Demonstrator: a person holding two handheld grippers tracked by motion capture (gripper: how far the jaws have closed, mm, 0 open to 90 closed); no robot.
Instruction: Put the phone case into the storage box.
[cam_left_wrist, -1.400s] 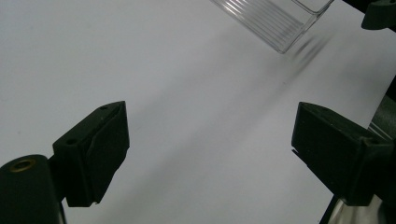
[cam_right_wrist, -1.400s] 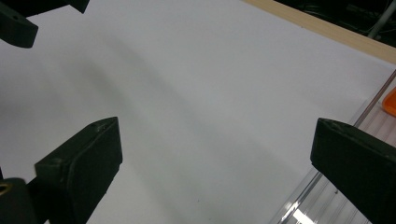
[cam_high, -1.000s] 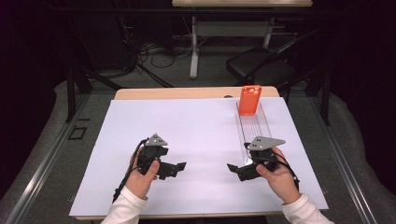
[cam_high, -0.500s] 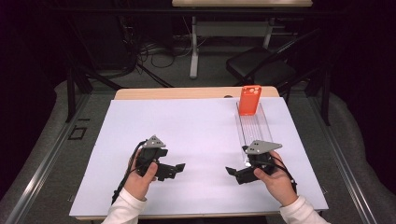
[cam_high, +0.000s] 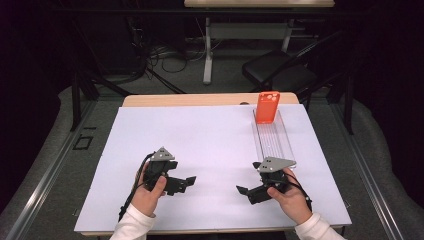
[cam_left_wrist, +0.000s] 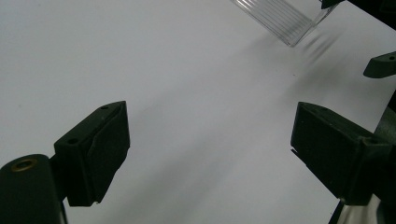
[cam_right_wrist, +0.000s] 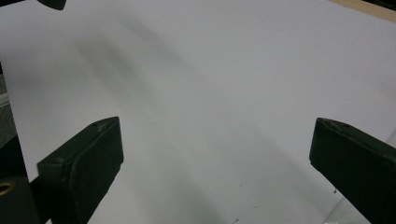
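1. Where the white sheet (cam_high: 210, 150) covers the wooden table (cam_high: 200, 99), the clear ribbed tray (cam_high: 272, 140) lies flat along its right side, running away from the person, and it is the thing nearest the grippers.
2. An orange phone case (cam_high: 267, 107) stands upright at the far end of that tray, touching it, near the table's far edge.
3. The right gripper (cam_high: 245, 191) rests low over the sheet just in front of the tray's near end, held in the person's right hand (cam_high: 290, 192), its jaws pointing toward the middle of the table.
4. In the right gripper view its jaws stand wide apart with only bare white sheet between them; they hold nothing.
5. The left gripper (cam_high: 189, 181) sits well apart from the tray, across the near middle of the sheet, gripped by the left hand (cam_high: 150, 192), its jaws pointing toward the right gripper.
6. In the left gripper view its jaws are also spread wide and empty, with the tray's near corner (cam_left_wrist: 285, 18) showing beyond them at the top.
7. Farther off, a dark chair (cam_high: 280, 70) stands on the floor behind the table.
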